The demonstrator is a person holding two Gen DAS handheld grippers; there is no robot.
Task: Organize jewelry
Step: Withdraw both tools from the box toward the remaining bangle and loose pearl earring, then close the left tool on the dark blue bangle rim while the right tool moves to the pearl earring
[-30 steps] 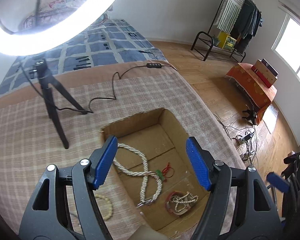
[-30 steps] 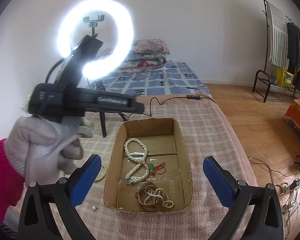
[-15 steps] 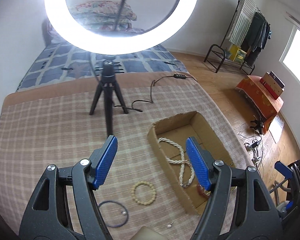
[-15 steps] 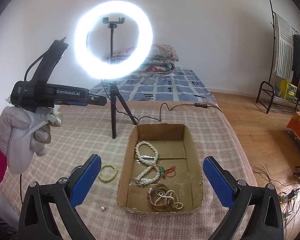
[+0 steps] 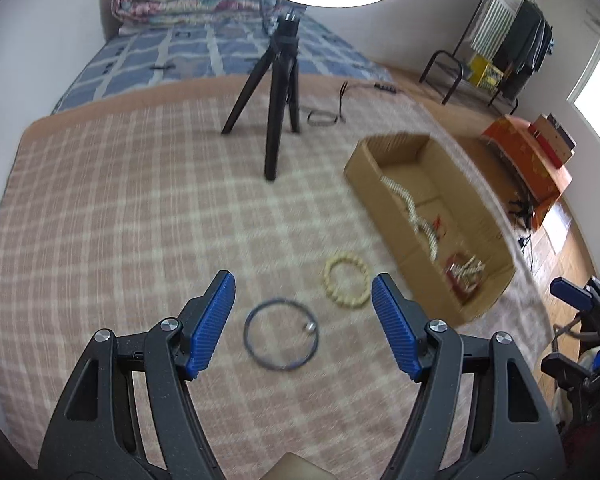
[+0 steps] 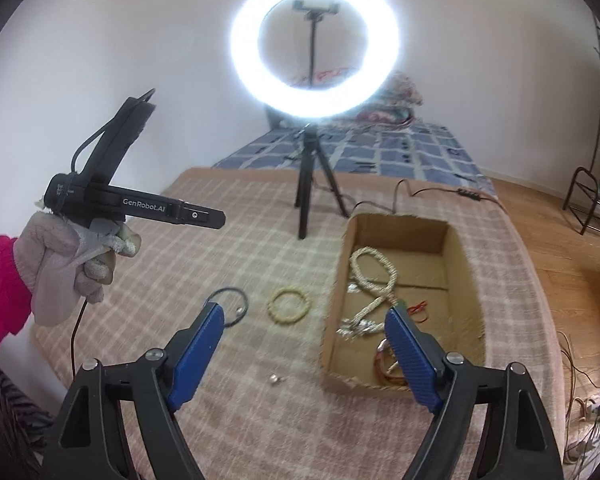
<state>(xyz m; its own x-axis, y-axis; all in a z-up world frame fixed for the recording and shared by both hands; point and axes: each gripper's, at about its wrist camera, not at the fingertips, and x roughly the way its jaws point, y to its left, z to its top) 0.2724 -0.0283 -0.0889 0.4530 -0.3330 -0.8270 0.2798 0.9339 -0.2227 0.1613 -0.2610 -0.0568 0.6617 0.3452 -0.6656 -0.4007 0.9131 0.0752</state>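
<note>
Between our left gripper's (image 5: 303, 322) blue pads lies a dark hoop (image 5: 281, 333) with a small silver bead on its rim, flat on the blanket; the jaws stand wide and hold nothing, set as if to close on it. Just beyond, a pale beaded bracelet (image 5: 346, 283) lies loose, apart from the hoop and short of the box (image 5: 384, 196). Our right gripper (image 6: 304, 354) also gapes empty, hovering over the blanket, with a tiny silver piece (image 6: 275, 379) lying below it. From that side we see our gloved left hand (image 6: 66, 270) gripping its tool's handle, aimed toward the loose pieces.

We judge the box to be the collecting place: a long pearl rope (image 6: 374, 284), a red cord and a tangle of beads rest inside it already, so three pieces seem left outside.

Everything sits on a pink plaid blanket (image 5: 120, 208), soft and likely to give under the fingers. Farther off stand a ring light (image 6: 315, 56) on its tripod, a blue quilt, folded bedding, wood floor and a clothes rack.
</note>
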